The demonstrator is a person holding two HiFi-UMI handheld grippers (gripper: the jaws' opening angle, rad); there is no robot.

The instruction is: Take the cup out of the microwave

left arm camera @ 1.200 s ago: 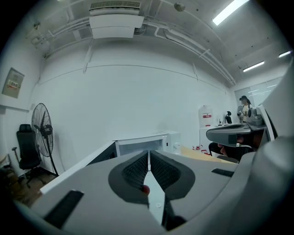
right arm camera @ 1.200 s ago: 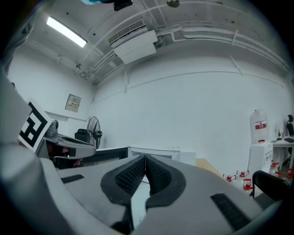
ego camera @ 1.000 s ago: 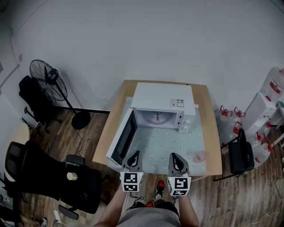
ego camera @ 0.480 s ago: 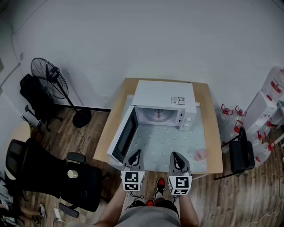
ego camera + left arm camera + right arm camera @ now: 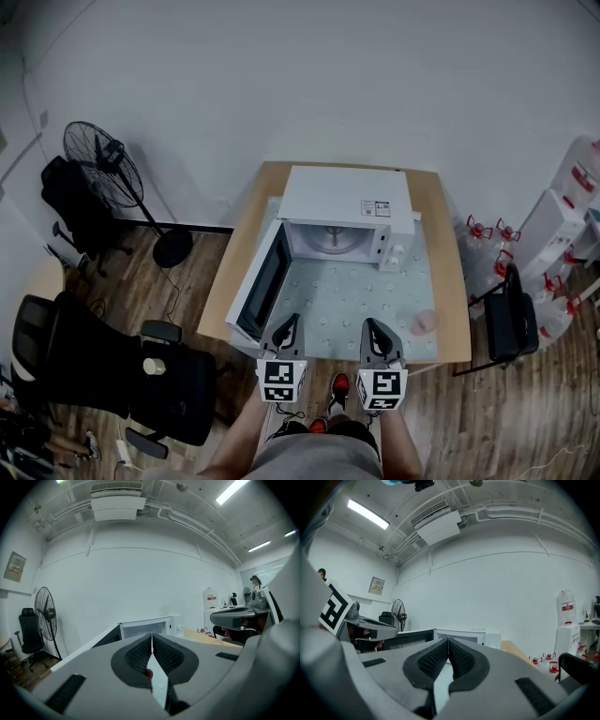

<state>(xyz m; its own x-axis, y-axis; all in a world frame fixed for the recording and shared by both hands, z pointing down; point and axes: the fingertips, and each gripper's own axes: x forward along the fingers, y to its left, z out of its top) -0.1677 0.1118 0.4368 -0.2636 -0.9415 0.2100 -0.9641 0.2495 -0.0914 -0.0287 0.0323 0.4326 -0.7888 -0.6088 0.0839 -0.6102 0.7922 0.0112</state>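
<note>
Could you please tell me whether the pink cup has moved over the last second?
No. The pink cup stands in the same spot near the table's front right corner, as far from the microwave as before; only the view shifted slightly.

One microwave [image 5: 347, 202], one pink cup [image 5: 424, 322], one surface [image 5: 452, 272], one standing fan [image 5: 101, 157], three black chairs [image 5: 94, 367] [image 5: 64, 211] [image 5: 511, 330] and two grippers, the left gripper [image 5: 288, 323] and the right gripper [image 5: 372, 325].

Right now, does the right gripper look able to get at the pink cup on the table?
Probably yes. The cup stands in the open on the mat, just right of the right gripper, nothing between them. Its shut jaws would have to open first.
</note>
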